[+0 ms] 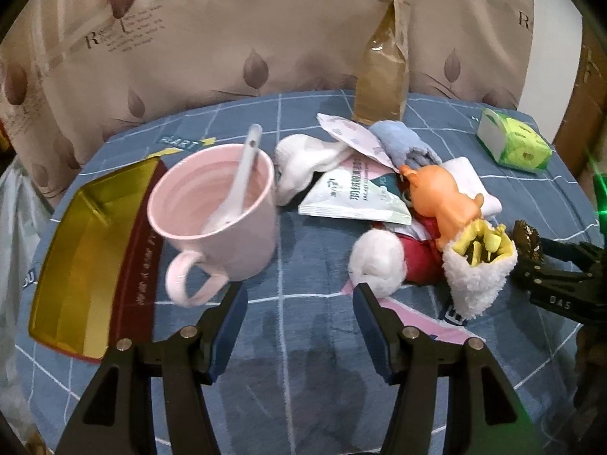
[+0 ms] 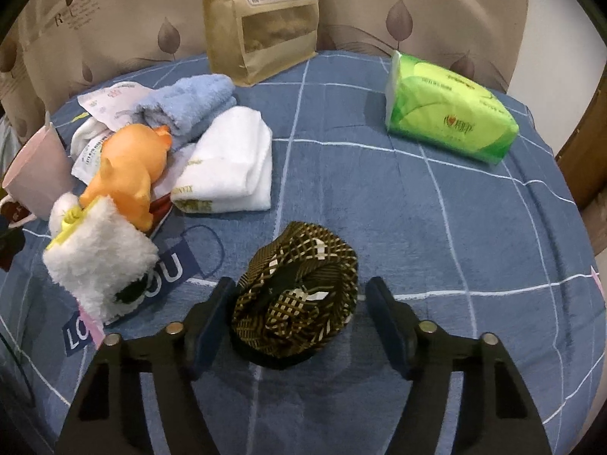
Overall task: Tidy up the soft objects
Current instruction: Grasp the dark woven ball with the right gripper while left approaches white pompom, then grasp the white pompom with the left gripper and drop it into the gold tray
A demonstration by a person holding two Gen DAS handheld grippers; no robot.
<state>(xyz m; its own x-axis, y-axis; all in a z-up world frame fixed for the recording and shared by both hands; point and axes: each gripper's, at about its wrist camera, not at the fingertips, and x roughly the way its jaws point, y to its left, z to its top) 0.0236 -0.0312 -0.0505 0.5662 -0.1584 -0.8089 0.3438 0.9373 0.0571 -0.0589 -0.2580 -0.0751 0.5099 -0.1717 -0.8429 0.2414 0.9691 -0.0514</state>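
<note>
A rolled brown-and-gold patterned cloth (image 2: 297, 290) lies on the blue bedsheet between the open fingers of my right gripper (image 2: 299, 299), which do not touch it. A fluffy white sock with a yellow lining (image 2: 100, 261) lies to its left, next to an orange rubber toy (image 2: 129, 168), a folded white towel (image 2: 231, 163) and a light blue towel (image 2: 189, 100). My left gripper (image 1: 299, 301) is open and empty above the sheet, between a pink mug (image 1: 216, 212) and a white sock ball (image 1: 377, 259). The right gripper (image 1: 561, 276) shows at the right edge of the left wrist view.
A green tissue pack (image 2: 447, 108) lies at the far right. A brown paper pouch (image 2: 261, 19) stands at the back against the patterned curtain. A gold-lined red tray (image 1: 87, 261) sits left of the mug. Flat sachets (image 1: 356, 197) lie among the soft things.
</note>
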